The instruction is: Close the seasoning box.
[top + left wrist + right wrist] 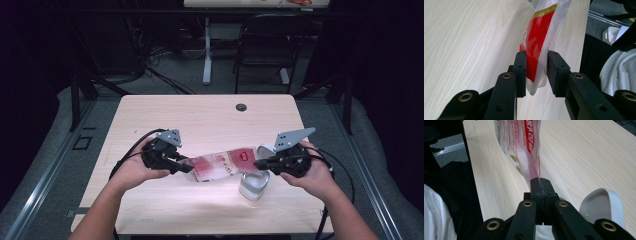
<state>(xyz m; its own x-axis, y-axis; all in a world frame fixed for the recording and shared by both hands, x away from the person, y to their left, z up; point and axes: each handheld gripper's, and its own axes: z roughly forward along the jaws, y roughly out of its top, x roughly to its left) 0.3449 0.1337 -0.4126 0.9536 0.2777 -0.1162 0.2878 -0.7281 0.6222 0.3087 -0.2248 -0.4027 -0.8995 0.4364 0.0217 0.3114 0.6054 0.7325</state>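
Note:
A red and white plastic bag point(220, 165) with printed lettering hangs stretched between my two grippers, just above the light wooden table point(200, 117). My left gripper point(187, 167) holds the bag's left end; in the left gripper view the bag point(539, 37) sits between the pads of that gripper point(536, 72), and both pads touch it. My right gripper point(257, 162) is shut on the bag's right end, and in the right gripper view that gripper point(541, 186) pinches the thin edge of the bag point(521, 145). A white container point(253, 186) with its lid point(601, 205) raised stands below the right gripper.
A round cable hole point(241, 107) sits near the table's far edge. Beyond the table stand a black chair point(265, 45) and a white desk leg point(207, 55). The table's near edge runs close behind both hands.

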